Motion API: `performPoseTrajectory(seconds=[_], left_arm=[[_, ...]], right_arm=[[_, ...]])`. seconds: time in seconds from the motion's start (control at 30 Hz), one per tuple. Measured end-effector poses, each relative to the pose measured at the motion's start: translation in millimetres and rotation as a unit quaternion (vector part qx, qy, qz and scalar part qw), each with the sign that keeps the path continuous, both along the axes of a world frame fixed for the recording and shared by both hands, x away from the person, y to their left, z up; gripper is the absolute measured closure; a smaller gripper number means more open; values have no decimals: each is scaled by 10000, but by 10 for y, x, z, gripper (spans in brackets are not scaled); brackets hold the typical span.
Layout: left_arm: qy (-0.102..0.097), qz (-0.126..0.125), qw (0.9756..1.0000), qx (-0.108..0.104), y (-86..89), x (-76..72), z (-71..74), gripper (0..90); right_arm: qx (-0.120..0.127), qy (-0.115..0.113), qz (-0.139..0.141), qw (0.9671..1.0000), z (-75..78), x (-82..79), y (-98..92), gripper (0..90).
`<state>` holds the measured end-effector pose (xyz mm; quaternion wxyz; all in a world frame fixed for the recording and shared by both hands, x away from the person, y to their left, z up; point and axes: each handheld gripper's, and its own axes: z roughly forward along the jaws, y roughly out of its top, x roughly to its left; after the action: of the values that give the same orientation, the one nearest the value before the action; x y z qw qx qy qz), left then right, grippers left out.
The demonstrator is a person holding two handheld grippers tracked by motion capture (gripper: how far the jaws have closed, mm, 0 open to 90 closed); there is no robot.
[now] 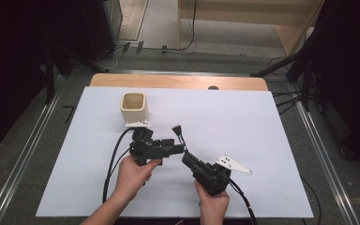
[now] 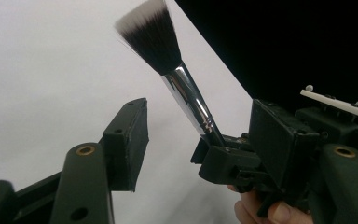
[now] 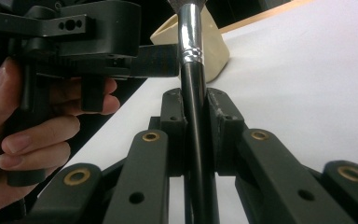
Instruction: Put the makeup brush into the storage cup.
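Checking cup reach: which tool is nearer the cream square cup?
Left. The left tool sits just in front of the cream square cup; the right tool is farther, rightward.

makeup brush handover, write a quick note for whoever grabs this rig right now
Right gripper: shut on the makeup brush, gripping its black handle, bristles pointing up and away over the table.
Left gripper: open, its fingers on either side of the brush's silver ferrule, not yet closed on it.
Cream cup: upright on the white sheet, beyond the left gripper, looks empty from the high view.
Done: brush lifted off the table and brought between the left fingers.
Left: probably close the left gripper, release the right, then drop the brush into the cup.
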<state>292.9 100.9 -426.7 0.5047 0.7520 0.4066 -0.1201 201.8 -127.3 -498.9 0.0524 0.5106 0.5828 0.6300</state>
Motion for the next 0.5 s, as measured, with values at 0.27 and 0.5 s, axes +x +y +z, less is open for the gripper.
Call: performPoseTrajectory(seconds=[0.27, 0.5], left_arm=[[241, 206, 9990, -316, -28, 4, -28, 419], [286, 345, 9979, -471, -41, 20, -41, 475]], right_arm=[[63, -28, -20, 10000, 10, -1, -8, 793], [105, -24, -13, 9999, 9, -3, 6, 794]])
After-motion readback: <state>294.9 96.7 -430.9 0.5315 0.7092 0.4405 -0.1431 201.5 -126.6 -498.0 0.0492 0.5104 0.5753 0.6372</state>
